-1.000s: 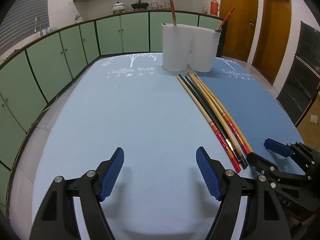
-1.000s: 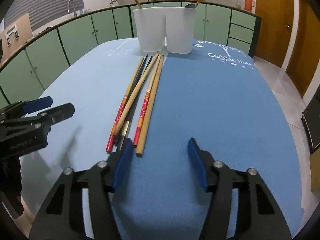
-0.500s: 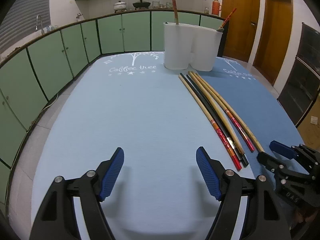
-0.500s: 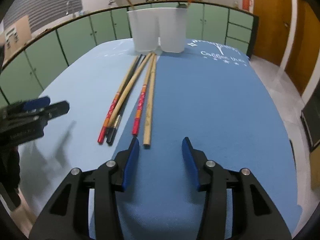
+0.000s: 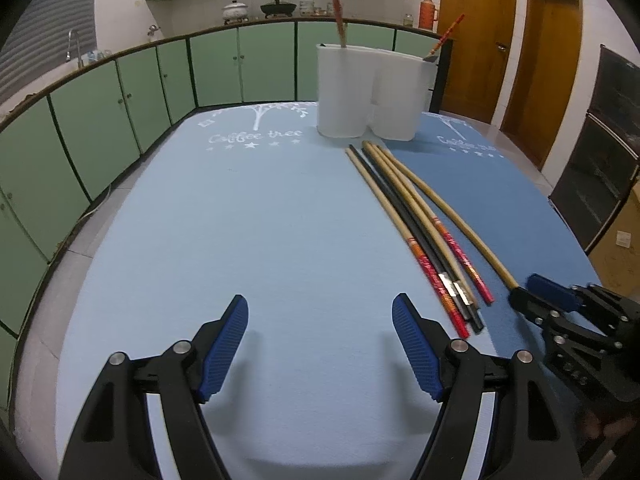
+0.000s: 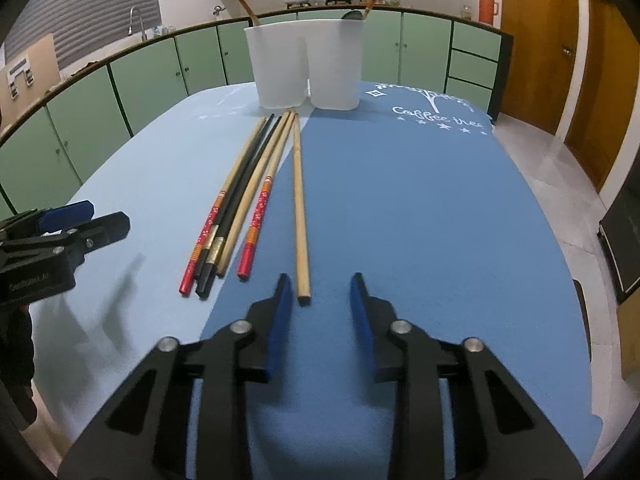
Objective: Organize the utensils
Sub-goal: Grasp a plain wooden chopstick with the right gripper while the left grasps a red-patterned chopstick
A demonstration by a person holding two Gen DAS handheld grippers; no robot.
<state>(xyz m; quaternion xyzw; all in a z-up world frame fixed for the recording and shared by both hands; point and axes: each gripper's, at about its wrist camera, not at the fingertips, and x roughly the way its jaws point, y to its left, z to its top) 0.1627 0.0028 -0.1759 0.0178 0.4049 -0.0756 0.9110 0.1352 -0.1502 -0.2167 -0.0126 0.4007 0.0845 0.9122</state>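
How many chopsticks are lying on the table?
6. Five lie bunched together: a red-ended chopstick, two black chopsticks, a plain wooden chopstick and a red-patterned chopstick. The sixth, a plain bamboo chopstick, lies apart, nearest the right claw.

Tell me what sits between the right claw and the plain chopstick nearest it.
Nothing visible does. The right claw sits just short of the plain chopstick, its tip right before the narrowed gap, with only bare mat between. The other chopsticks lie off to the left.

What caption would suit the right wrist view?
Right tool, still open, at the near end of a plain wooden chopstick lying apart from the others.
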